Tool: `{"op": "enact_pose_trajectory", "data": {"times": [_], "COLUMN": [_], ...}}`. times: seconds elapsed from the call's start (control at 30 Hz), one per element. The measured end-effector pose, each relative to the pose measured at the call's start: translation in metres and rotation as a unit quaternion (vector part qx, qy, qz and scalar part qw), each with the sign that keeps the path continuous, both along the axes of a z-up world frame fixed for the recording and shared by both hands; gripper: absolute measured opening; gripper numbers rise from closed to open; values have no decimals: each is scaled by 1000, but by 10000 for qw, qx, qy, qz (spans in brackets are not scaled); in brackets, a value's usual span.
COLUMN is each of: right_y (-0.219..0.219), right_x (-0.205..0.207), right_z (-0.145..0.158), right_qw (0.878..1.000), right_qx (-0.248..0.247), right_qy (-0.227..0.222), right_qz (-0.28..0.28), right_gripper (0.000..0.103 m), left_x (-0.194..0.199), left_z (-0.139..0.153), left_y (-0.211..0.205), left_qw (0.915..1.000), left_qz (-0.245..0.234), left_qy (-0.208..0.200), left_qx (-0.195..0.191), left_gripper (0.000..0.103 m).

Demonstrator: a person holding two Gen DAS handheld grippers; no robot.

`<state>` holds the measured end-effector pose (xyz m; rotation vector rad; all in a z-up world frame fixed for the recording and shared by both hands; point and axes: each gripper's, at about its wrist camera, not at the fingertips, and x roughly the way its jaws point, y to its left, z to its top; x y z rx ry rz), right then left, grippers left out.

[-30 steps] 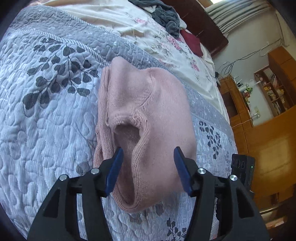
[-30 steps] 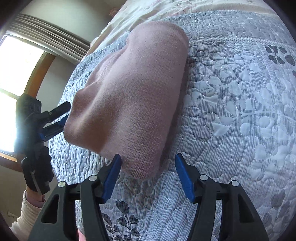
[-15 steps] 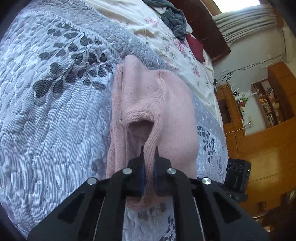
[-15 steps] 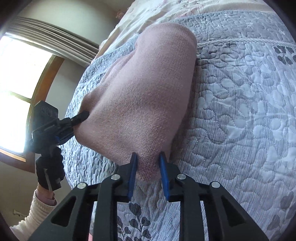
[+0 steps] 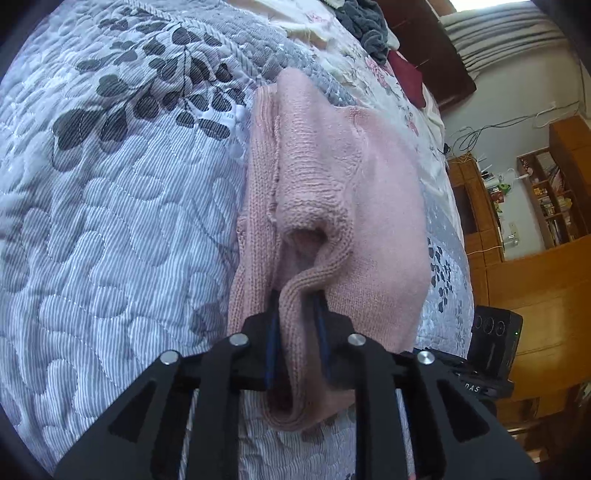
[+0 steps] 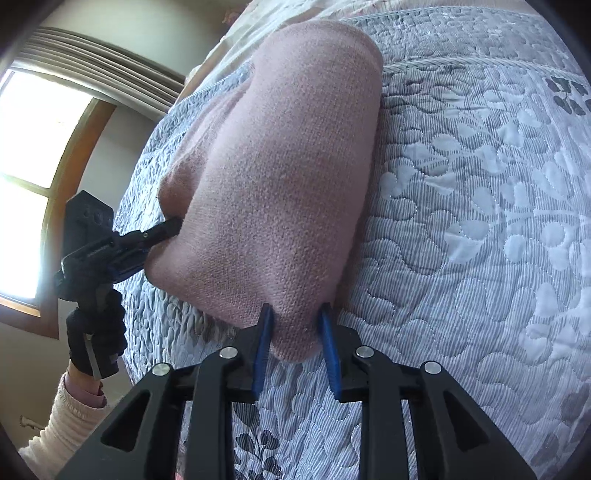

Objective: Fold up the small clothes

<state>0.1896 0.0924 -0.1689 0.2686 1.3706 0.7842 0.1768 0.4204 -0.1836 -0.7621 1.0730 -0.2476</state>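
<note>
A pink knitted garment (image 5: 332, 177) lies folded on the grey quilted bedspread (image 5: 110, 221). My left gripper (image 5: 297, 306) is shut on a ribbed edge at the garment's near end, which stands up in a loop between the blue pads. In the right wrist view the same pink garment (image 6: 280, 184) shows its smooth side. My right gripper (image 6: 295, 326) is shut on its near corner. The left gripper (image 6: 162, 230) bites the garment's left edge there, held by a gloved hand (image 6: 96, 343). The right gripper's black body (image 5: 495, 343) shows beyond the garment.
The leaf-patterned bedspread (image 6: 480, 221) spreads wide around the garment. Far up the bed lie a cream floral sheet (image 5: 402, 107), a grey clothes pile (image 5: 365, 26) and a dark red cloth (image 5: 406, 74). Wooden shelves (image 5: 546, 192) stand past the bed. A bright window (image 6: 33, 155) is at left.
Both grippers were open around the garment's edges a second ago. Both have shut on the cloth, the left on the ribbed edge and the right on the corner.
</note>
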Motion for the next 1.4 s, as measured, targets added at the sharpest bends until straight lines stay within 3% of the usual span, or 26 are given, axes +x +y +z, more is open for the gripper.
{"op": "enact_pose_trajectory", "data": {"times": [0.03,0.07,0.1,0.2,0.27,0.37,0.4,0.53,0.63,0.77,0.83,0.9,0.93,1.0,1.03,1.17,1.4], "right_y": [-2,-3,-3,-3,-3,-1,-2,0,0,1,2,3,2,-1,-2,-7,-10], "right_x": [1,1,2,3,3,2,2,3,2,2,3,4,6,11,14,34,86], "right_z": [2,4,6,9,8,6,6,6,4,3,4,8,12,20,24,32,12], "right_qw": [10000,10000,9999,9999,9998,9999,9999,9999,9998,9998,9997,9996,9995,9993,9992,9987,9948], "right_qx": [16,36,42,0,-43,-17,-17,8,20,-10,-33,-58,-43,106,190,353,828], "right_qy": [-33,-61,-89,-140,-175,-147,-147,-159,-161,-182,-194,-235,-261,-331,-344,-322,289], "right_qz": [12,18,22,51,66,48,50,62,78,107,135,156,144,102,68,-164,-515], "right_gripper": [30,31,31,31,31,31,31,31,31,32,32,36,41,42,44,62,74], "left_x": [2,3,5,19,28,41,43,44,47,46,43,38,36,34,35,49,85], "left_z": [9,17,24,32,28,18,17,22,16,4,6,14,18,26,27,20,-20], "left_y": [0,3,7,21,28,32,34,37,40,45,46,46,46,48,49,43,25], "left_qw": [10000,9998,9993,9985,9981,9970,9965,9962,9971,9966,9966,9972,9973,9975,9977,9991,9967], "left_qz": [30,120,229,466,558,634,682,756,757,783,749,729,715,646,592,271,-431], "left_qy": [-79,-171,-275,-291,-181,-20,6,-147,-56,1,-46,-62,-135,-280,-284,-99,313], "left_qx": [9,62,126,10,-186,-439,-477,-398,-65,-272,-327,-145,-85,-87,-159,-315,-617], "left_gripper": [42,60,65,64,57,19,14,9,9,9,16,42,48,68,72,82,82]}}
